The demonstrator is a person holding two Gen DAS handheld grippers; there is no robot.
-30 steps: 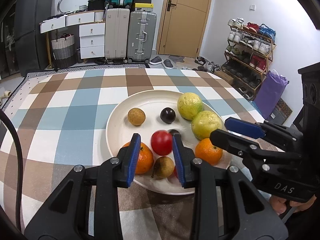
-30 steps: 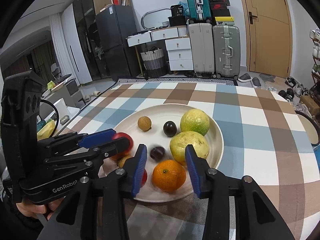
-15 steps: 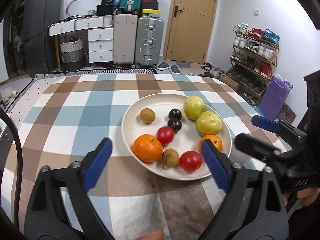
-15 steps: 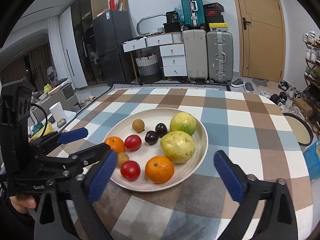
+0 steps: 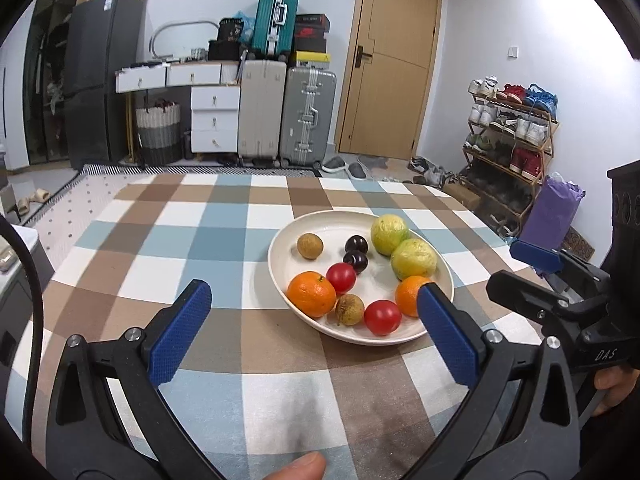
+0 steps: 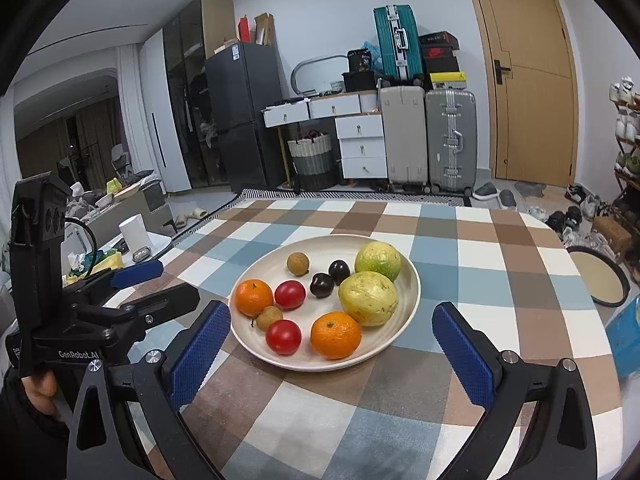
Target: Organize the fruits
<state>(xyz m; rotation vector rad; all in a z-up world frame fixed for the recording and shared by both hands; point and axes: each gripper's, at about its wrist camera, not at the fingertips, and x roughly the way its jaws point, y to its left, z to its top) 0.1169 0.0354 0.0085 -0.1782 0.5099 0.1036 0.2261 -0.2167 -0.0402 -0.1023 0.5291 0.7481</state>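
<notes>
Both tongs, left gripper and right gripper, just opened wide, empty. Ahead: glossy round red tomato, soft, slippery; I'd pinch its equator lightly.

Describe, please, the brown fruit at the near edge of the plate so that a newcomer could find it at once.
On the checked tablecloth stands a cream plate of fruit. At its near left edge, the small brown fruit sits between an orange and a red tomato. Unlike the other brown fruit alone at the far side, it is crowded by neighbours.
</notes>
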